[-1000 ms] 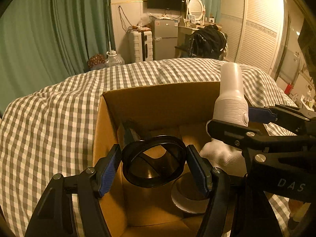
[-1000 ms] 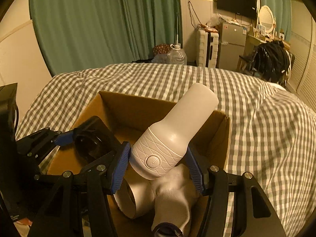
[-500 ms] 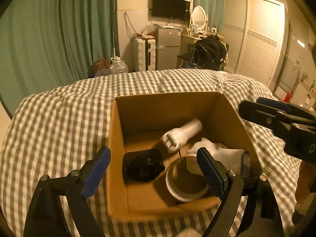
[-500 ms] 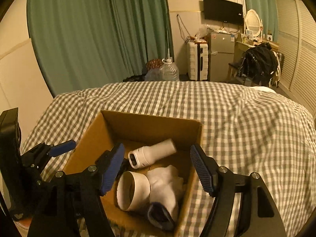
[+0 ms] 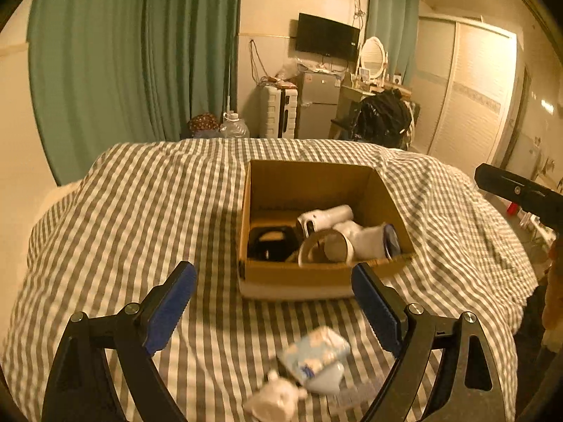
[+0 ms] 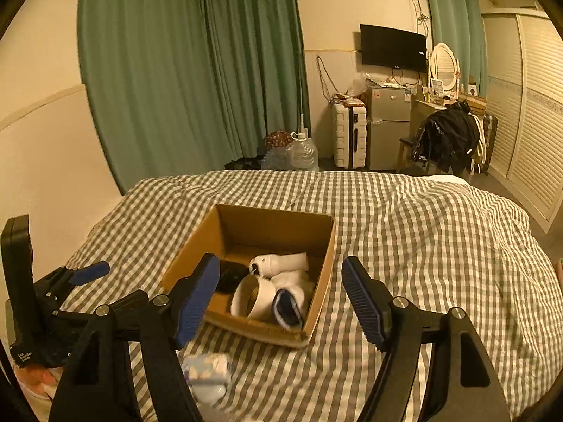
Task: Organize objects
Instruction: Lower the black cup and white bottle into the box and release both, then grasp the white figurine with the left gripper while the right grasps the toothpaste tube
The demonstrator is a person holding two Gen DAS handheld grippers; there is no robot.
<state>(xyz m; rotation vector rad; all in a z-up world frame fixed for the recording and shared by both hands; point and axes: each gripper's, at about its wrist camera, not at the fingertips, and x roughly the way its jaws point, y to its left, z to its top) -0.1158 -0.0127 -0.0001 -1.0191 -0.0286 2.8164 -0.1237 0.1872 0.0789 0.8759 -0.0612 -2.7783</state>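
Observation:
An open cardboard box (image 5: 309, 179) (image 6: 274, 219) stands on the checked bed. Inside lie a white bottle (image 5: 325, 216) (image 6: 281, 263), a black round container (image 5: 271, 244) (image 6: 230, 276), a white cup on its side (image 5: 325, 251) (image 6: 251, 297) and a white sock with a blue cuff (image 5: 378, 242) (image 6: 288, 304). A pale blue tissue pack (image 5: 315, 353) (image 6: 207, 369) and a small white object (image 5: 276, 395) lie on the bed in front of the box. My left gripper (image 5: 274, 311) is open and empty above them. My right gripper (image 6: 278, 299) is open and empty, back from the box.
The grey-checked bedspread (image 5: 140, 211) covers the bed. Green curtains (image 6: 193, 70), a white suitcase (image 6: 348, 137), a small fridge (image 6: 387, 126), a water jug (image 6: 302, 151) and a chair with a black jacket (image 6: 447, 137) stand beyond the bed's far edge.
Both grippers let go of the black container and the white bottle into the box, opened, and pulled back and up. The tissue pack on the bed has come into view.

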